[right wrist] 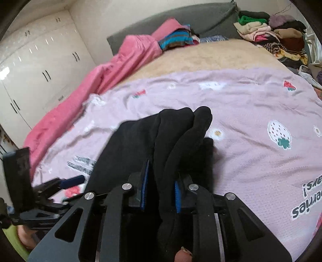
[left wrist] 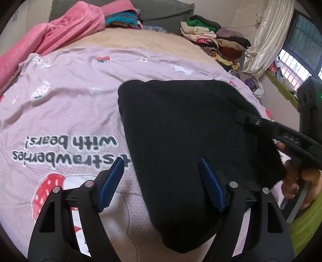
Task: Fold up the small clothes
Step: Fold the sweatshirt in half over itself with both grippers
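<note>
A black garment (left wrist: pixel 191 129) lies folded on the pink strawberry bedspread (left wrist: pixel 70 96). My left gripper (left wrist: pixel 161 167) is open just above the garment's near left edge, with one blue pad over the spread and one over the cloth. My right gripper (right wrist: pixel 161 177) is shut on a bunched edge of the black garment (right wrist: pixel 177 129), which bulges up between and above its blue pads. In the left wrist view the right gripper (left wrist: pixel 251 122) grips the garment's right side.
A pink blanket (left wrist: pixel 60 30) lies along the far left of the bed. Stacks of folded clothes (left wrist: pixel 217 38) sit at the far right, and striped ones (left wrist: pixel 122 19) at the head. White wardrobes (right wrist: pixel 40 66) stand to the left. A curtain (left wrist: pixel 263 38) hangs at the right.
</note>
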`<state>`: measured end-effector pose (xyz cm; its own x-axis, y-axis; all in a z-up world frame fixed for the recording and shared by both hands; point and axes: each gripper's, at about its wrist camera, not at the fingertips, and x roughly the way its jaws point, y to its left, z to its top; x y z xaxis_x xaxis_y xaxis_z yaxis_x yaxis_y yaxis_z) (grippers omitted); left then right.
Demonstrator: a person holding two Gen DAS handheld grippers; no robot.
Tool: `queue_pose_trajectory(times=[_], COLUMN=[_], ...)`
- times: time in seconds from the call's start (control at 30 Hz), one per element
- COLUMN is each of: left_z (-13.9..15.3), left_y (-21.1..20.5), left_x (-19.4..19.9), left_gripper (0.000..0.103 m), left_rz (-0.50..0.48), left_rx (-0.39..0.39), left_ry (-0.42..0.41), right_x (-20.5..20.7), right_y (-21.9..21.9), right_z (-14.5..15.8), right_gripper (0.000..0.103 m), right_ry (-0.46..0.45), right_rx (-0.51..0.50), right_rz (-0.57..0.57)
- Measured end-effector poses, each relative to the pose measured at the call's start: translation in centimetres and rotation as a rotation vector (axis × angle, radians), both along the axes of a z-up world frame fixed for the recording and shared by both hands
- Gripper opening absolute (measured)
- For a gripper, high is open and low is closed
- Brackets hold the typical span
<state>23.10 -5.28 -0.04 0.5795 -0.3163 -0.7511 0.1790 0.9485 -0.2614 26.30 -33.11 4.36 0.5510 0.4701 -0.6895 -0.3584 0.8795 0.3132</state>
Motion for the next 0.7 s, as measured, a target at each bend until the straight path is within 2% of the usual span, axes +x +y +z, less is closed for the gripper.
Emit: queue_pose_trajectory(times=[0.1,0.2,0.37,0.47,0.57,0.7], left_z=[-0.8,-1.3,-1.1,-1.1,-1.1,-1.2], left_y=[-0.3,-0.5,-0.6,-0.7,-0.7,-0.6], left_x=[0.0,-0.2,-0.3,-0.4,-0.4,-0.6], left_gripper=[0.069,0.069,0.07,0.07,0.07,0.071], left_rz=[-0.011,-0.022,-0.028,-0.029,-0.029,-0.028], left_rx=[0.005,0.001,0.007,0.021,0.02,0.018], left_ry=[0.023,0.033,0.035,0.035,0.037,0.036], right_x=[0.8,0.9,0.5,0.4,-0.2,-1.9], right_y=[-0.3,-0.9,-1.2,-1.4,-1.5,-1.8], right_z=[-2.8,-4.2,-4.5,-4.3,-4.0,-3.5], right_gripper=[0.019,0.02,0.02,0.024,0.032,0.054], right_ry=[0.068,0.081,0.073,0.086,0.105,0.117], right_rx=[-0.051,-0.028,0.0,0.016,0.029,0.077], right_rz=[-0.024,-0.052,-0.076,-0.074,-0.058,-0.021])
